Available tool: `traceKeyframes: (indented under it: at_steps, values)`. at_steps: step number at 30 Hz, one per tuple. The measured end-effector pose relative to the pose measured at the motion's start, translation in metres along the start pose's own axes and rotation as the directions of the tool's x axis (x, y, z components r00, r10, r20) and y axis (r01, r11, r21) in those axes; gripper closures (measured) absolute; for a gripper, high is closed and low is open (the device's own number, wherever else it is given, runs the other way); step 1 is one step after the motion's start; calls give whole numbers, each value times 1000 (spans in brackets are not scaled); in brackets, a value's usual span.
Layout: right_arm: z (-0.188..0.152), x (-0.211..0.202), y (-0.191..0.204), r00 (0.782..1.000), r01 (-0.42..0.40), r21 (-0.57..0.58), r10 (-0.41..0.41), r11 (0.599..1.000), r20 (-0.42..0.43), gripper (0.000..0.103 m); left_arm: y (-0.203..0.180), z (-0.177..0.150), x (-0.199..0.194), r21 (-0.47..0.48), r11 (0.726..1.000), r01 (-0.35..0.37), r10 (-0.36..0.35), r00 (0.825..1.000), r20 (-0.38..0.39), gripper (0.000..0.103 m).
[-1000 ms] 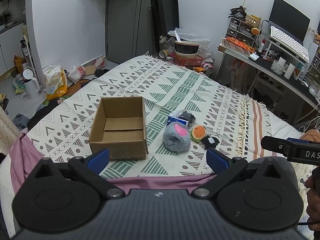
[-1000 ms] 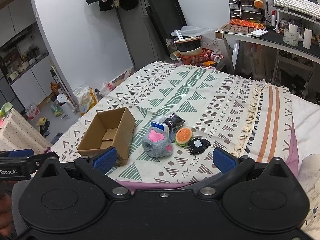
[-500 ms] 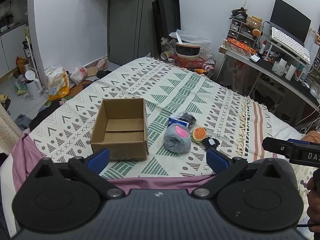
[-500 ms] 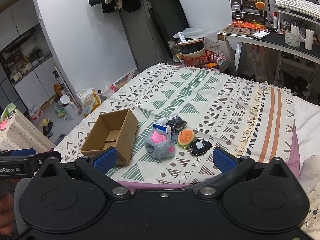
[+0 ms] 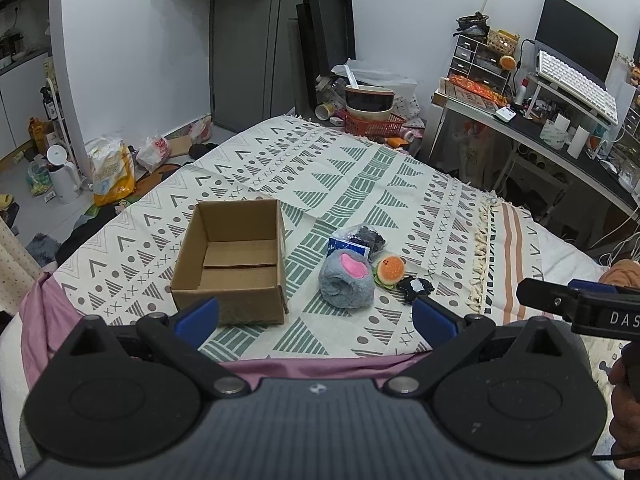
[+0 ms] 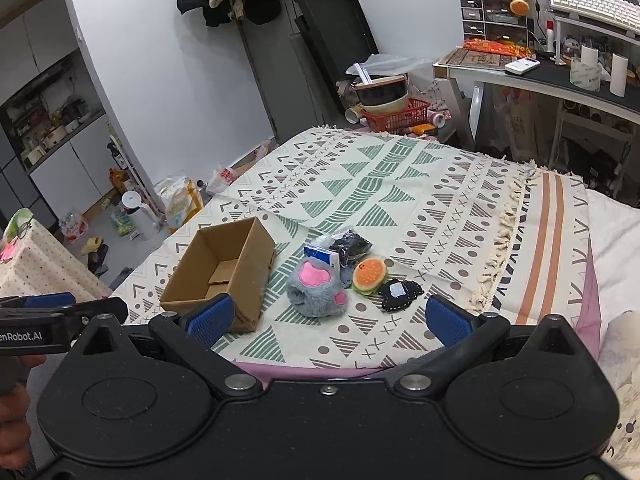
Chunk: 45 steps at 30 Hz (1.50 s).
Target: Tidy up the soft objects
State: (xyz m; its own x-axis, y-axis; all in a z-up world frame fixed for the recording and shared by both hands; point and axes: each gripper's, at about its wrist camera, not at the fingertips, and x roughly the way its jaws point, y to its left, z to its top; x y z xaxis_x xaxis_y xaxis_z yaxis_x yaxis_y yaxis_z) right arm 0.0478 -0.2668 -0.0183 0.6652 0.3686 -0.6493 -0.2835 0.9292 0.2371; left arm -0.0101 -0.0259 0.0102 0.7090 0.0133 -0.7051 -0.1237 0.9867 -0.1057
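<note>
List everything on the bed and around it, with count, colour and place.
cardboard box: 1, brown, empty, left on the bedspread
paw plush: 1, grey and pink, right of the box
burger plush: 1, orange, right of the paw
dark plush: 1, black with white patch, nearest right
plastic bag: 1, clear with dark contents, behind the paw
bedspread: 1, cream and green pattern
red basket: 1, past the bed's far end
desk: 1, dark top, right
left gripper: blue pads, open
right gripper: blue pads, open
</note>
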Motion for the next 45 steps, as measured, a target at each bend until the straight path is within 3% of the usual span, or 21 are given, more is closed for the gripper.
traceKeyframes:
  at_steps: [23,33,39,45]
  values:
    - [8,40,-50,1000,8,76,-8,997,-6,0,-26,18,51,-36,998,47,-48,999,-12,1]
    - [8,62,-95,1000,-19,175,18,984,6,0,-43,26,87,-43,999,34,-35,999,-29,2]
    - [8,83,-115,1000,18,222,-17,975,-7,0,-53,30,111,-54,998,43,-46,998,-44,3]
    - [7,111,-130,998,-11,286,28,958,-54,0,-58,34,136,-75,996,51,-54,998,-44,6]
